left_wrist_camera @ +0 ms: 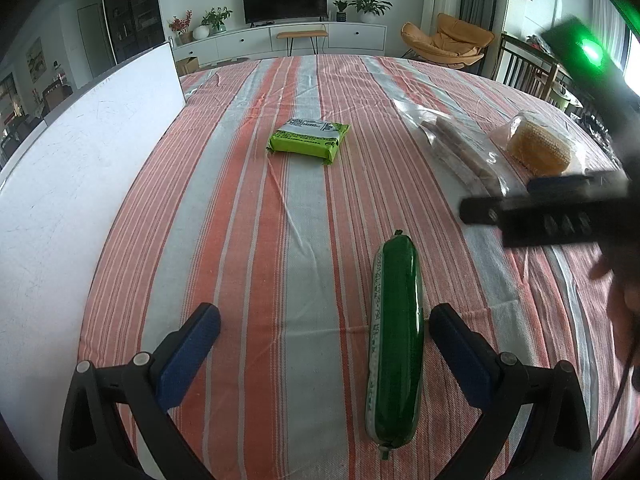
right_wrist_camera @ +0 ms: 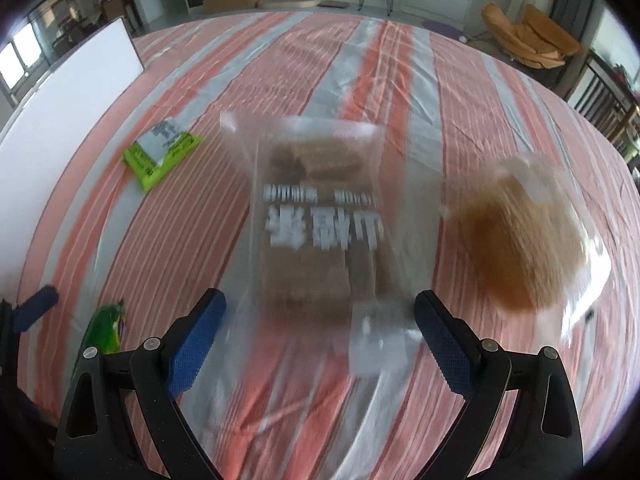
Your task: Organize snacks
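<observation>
Lying between the spread right tool (right_wrist_camera: 320,320), the clear biscuit bag (right_wrist_camera: 320,216) shows blurred white characters; left tool (left_wrist_camera: 325,330) spread too.

Motion blur smears the clear biscuit bag (right_wrist_camera: 320,216) so we cannot read its print, and the right hand-held gripper (left_wrist_camera: 472,210) is blurred too.

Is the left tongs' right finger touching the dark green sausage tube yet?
Cannot tell. In the left wrist view the finger's blue pad sits right beside the dark green sausage tube; no clear gap or contact shows.
</observation>
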The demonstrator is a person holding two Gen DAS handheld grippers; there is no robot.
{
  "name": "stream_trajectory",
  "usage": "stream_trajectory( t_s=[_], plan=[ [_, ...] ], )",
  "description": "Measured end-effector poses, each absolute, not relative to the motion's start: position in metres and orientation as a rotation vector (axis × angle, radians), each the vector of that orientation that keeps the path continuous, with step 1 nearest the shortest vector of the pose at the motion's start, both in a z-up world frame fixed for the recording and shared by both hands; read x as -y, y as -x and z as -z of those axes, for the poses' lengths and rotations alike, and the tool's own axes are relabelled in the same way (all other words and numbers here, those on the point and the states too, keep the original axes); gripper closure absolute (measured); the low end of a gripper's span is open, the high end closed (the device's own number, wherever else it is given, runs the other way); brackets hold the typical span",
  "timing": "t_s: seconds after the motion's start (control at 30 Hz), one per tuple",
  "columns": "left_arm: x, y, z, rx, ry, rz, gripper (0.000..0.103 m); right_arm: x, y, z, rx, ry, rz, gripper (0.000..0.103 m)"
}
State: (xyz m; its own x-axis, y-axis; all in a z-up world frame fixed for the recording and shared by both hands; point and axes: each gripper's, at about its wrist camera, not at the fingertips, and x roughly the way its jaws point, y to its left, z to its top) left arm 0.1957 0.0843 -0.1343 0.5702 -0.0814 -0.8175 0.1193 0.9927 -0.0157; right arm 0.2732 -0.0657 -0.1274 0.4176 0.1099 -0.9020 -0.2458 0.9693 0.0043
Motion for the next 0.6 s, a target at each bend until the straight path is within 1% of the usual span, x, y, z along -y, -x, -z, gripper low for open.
stream_trajectory(
  t_s=[0.17, 0.33, 0.6],
  plan=[
    [-0.084, -0.196, 0.134, -0.957, -0.043, 0.118, 0.0, 0.074, -0.228, 0.128, -1.054, 0.115, -0.217, 0.006],
    [-0.084, -0.195, 0.134, -0.957, -0.043, 0.118, 0.0, 0.083, -0.194, 0.128, -1.032, 0.102, -0.188, 0.006],
    [-0.084, -0.195, 0.134, -0.957, -0.043, 0.118, 0.0, 0.091, -0.193, 0.123, -1.132, 0.077, -0.22, 0.007]
  ],
)
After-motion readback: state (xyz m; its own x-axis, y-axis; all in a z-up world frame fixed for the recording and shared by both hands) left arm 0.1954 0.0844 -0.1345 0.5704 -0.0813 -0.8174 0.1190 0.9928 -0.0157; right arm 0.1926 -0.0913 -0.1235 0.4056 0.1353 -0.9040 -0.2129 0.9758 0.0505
